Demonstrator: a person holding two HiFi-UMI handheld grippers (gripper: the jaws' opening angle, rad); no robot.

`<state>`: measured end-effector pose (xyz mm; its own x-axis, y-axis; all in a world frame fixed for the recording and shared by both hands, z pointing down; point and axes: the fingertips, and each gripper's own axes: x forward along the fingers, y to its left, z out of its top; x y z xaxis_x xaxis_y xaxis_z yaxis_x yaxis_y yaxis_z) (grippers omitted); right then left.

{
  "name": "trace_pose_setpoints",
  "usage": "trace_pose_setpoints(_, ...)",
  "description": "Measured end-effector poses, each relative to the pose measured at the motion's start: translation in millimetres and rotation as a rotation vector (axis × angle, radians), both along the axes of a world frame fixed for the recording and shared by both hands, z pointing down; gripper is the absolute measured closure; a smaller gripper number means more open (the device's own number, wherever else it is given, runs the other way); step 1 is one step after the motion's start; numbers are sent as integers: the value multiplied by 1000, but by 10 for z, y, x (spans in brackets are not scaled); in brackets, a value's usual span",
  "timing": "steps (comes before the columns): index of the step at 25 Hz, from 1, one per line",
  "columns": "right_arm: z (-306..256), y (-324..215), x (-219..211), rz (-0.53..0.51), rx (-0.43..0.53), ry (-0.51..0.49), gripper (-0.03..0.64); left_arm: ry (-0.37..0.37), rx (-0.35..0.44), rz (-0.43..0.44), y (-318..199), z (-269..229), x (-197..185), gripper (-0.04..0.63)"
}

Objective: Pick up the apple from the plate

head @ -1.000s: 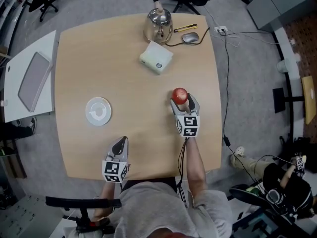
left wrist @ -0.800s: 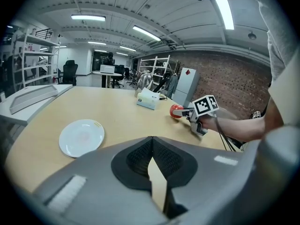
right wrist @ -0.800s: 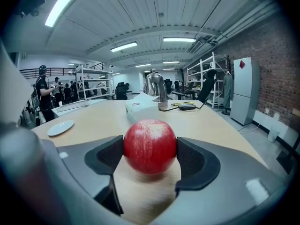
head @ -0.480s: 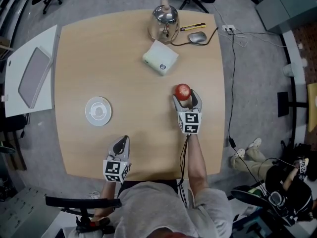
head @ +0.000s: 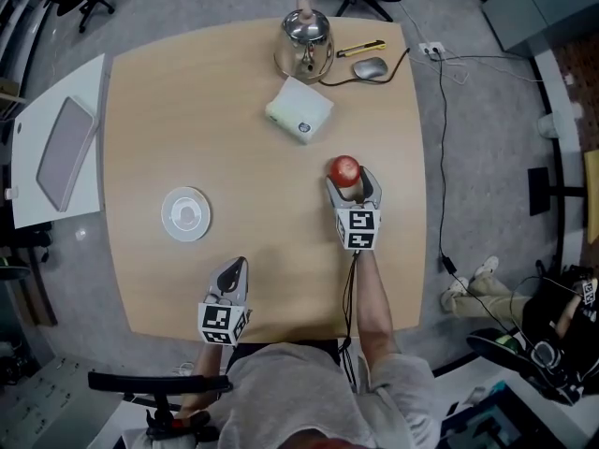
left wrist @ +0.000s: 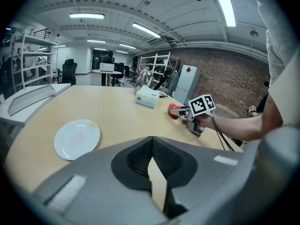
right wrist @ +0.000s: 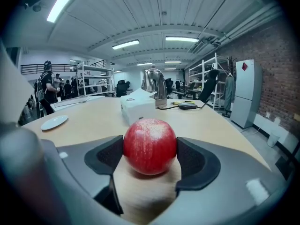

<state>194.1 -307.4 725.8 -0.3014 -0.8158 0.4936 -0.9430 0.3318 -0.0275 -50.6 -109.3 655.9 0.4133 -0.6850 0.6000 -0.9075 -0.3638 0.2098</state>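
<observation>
Your right gripper [head: 349,184] has its jaws clamped on the apple [right wrist: 150,146], one pad on each side at about its widest line. Apple is close to round, so no real long axis; in the right gripper view it reads slightly wider than tall, and the grip runs across that width. Speckled red skin faces the camera. No stem or calyx shows, so I can't tell which way it points.

In the head view the apple [head: 345,168] sits at the jaw tips over the right-middle of the table [head: 159,120], off the plate [head: 185,212] and well apart from it. The plate lies on the left half of the table.

Your left gripper [head: 232,271] has its jaws together with nothing between them; the left gripper view shows the pads meeting along one seam. It's near the table's front edge, close to you, just right of the plate's side and apart from it.

Past the apple: white box [head: 299,108], then the kettle [head: 304,43], the mouse [head: 371,67] and a yellow knife [head: 360,50] at the far edge.
</observation>
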Motion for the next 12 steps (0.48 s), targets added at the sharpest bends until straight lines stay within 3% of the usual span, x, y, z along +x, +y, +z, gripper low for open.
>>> trace_pose_setpoints(12, -116, 67, 12, 26, 0, -17, 249, -8, 35, -13, 102, -162, -90, 575)
